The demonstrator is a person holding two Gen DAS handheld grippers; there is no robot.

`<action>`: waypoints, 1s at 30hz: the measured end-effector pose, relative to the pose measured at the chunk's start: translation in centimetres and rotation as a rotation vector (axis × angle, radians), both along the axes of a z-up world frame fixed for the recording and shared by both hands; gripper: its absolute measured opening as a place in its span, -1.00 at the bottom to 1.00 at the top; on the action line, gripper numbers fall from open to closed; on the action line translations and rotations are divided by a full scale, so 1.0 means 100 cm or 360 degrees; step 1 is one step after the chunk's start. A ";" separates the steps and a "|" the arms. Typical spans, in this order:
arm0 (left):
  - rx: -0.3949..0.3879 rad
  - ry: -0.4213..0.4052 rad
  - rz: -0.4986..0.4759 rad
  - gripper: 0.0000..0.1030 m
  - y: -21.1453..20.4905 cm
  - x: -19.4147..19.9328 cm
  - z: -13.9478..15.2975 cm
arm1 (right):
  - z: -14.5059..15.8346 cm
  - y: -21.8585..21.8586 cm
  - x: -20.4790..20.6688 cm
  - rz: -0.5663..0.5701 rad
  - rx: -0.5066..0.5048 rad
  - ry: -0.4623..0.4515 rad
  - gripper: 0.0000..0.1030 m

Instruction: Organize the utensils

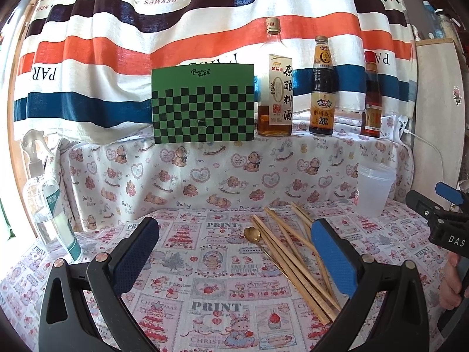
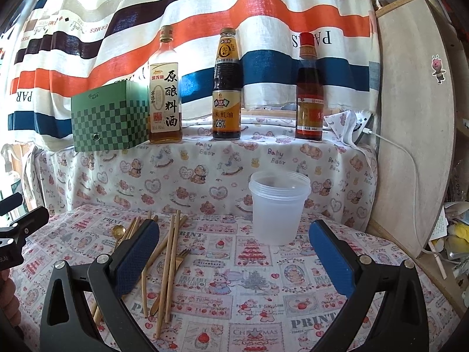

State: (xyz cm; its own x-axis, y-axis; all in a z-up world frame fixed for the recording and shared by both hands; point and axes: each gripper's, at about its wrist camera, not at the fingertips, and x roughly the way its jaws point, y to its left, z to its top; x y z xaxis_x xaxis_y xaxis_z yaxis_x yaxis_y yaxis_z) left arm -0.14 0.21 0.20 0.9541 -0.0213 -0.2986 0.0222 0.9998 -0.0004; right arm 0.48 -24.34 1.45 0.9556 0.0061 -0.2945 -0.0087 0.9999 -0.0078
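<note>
None of the utensils has reached the cup yet, so by my reckoning the job has barely begun. Going from the left: a spray bottle (image 1: pixel 49 205) stands at the far edge of the counter (image 1: pixel 205 308), clear of everything. The left gripper (image 1: pixel 234 252) hovers above the patterned cloth with its jaws wide apart and nothing between them.

Next comes the heap itself. The chopsticks (image 1: pixel 293 258) lie loose and crossed on the counter, fanned out rather than bundled, and the gold spoon (image 1: pixel 252 233) rests with its bowl just beside their far tips, its handle running in under them. From the other camera a gold fork (image 2: pixel 181 256) shows among the sticks; I think a darker wooden piece lies low in the pile too, but the left finger of that gripper hides part of it and I cannot say what it is.

The right gripper (image 2: pixel 234 252) also hangs empty, jaws spread, with the pile at its left finger. Further right the clear plastic cup (image 2: pixel 278 208) stands upright near the back of the counter, apart from the pile and, as far as I can see through its wall, empty.

Everything is left to do: each chopstick, the spoon and the fork must be lifted and stood in the cup, presumably one or two at a time.
</note>
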 end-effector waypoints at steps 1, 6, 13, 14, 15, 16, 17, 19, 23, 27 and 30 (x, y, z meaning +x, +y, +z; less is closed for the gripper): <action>0.0000 0.0000 0.0004 1.00 0.000 0.000 0.000 | 0.000 0.000 0.000 -0.0005 0.0005 0.0002 1.00; 0.0004 -0.0001 0.0005 1.00 0.000 0.000 0.000 | 0.000 0.000 -0.001 -0.0011 0.0007 0.0001 1.00; 0.0015 0.0003 -0.0006 1.00 -0.002 0.000 0.000 | 0.001 -0.001 -0.001 -0.0006 0.0008 0.0002 1.00; 0.0016 0.0006 0.0000 1.00 -0.002 0.000 0.000 | 0.000 -0.001 -0.001 -0.0006 0.0008 0.0002 1.00; 0.0016 0.0009 0.0007 1.00 -0.002 0.001 0.000 | 0.000 -0.001 -0.001 -0.0006 0.0008 0.0002 1.00; 0.0014 0.0011 0.0009 1.00 -0.001 0.001 0.000 | 0.000 0.000 -0.001 -0.0006 0.0008 0.0005 1.00; 0.0011 0.0012 0.0006 1.00 -0.001 0.001 0.000 | 0.000 0.000 -0.001 -0.0003 0.0007 0.0004 1.00; 0.0010 0.0015 0.0002 1.00 -0.001 0.001 0.000 | 0.000 0.002 -0.002 0.0009 -0.0006 0.0004 1.00; 0.0012 0.0020 -0.0011 1.00 -0.001 0.001 -0.001 | 0.000 0.007 -0.004 0.0022 -0.0029 0.0000 1.00; 0.0012 0.0045 -0.0010 1.00 -0.001 0.003 -0.002 | 0.001 0.005 -0.005 0.0019 -0.0007 0.0000 1.00; 0.0018 0.0096 0.0020 1.00 0.001 0.008 -0.004 | 0.001 0.006 -0.003 0.0030 -0.0017 0.0019 1.00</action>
